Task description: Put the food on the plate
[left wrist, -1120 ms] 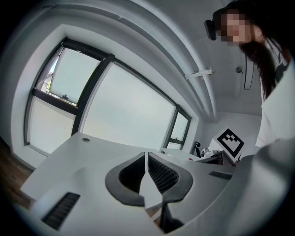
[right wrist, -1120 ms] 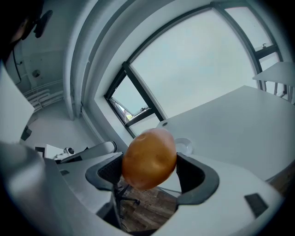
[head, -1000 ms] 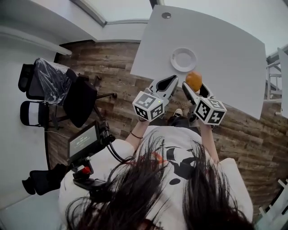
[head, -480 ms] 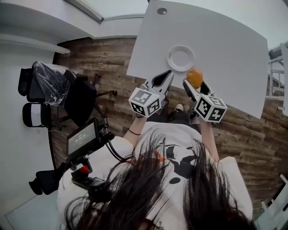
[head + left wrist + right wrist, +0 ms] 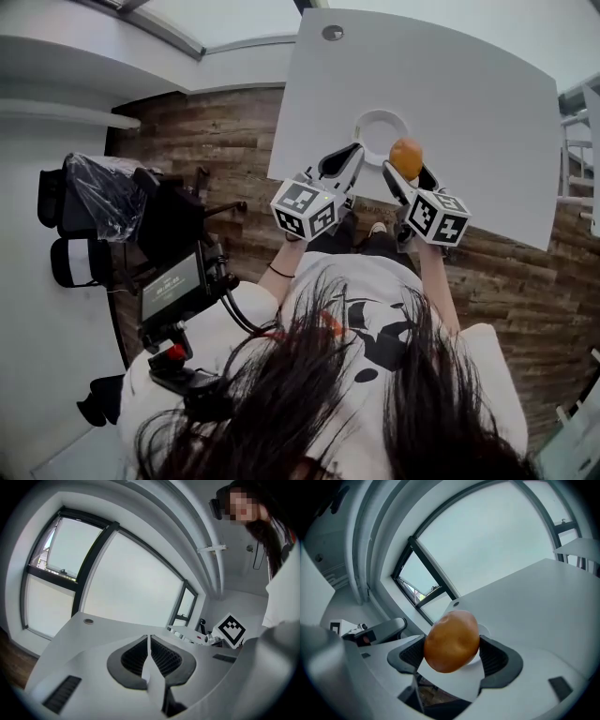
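One oval food [image 5: 451, 637] pinched in right claw [image 5: 452, 651], long axis tilted up-right, left claw [image 5: 149, 656] pressed together near plate [image 5: 364, 120].

The person's left forearm [image 5: 279, 274] and right forearm [image 5: 438, 286] reach forward side by side. The left gripper [image 5: 343, 159] has its jaws pressed together on nothing. The right gripper [image 5: 407, 171] clamps the round orange-brown food [image 5: 451, 641].

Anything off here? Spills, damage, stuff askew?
Nothing stands out. The right tool grips the orange-brown food cleanly, near the edge of the empty plate, which sits flat on the white table. The left tool is shut and empty. No spills or damage visible.
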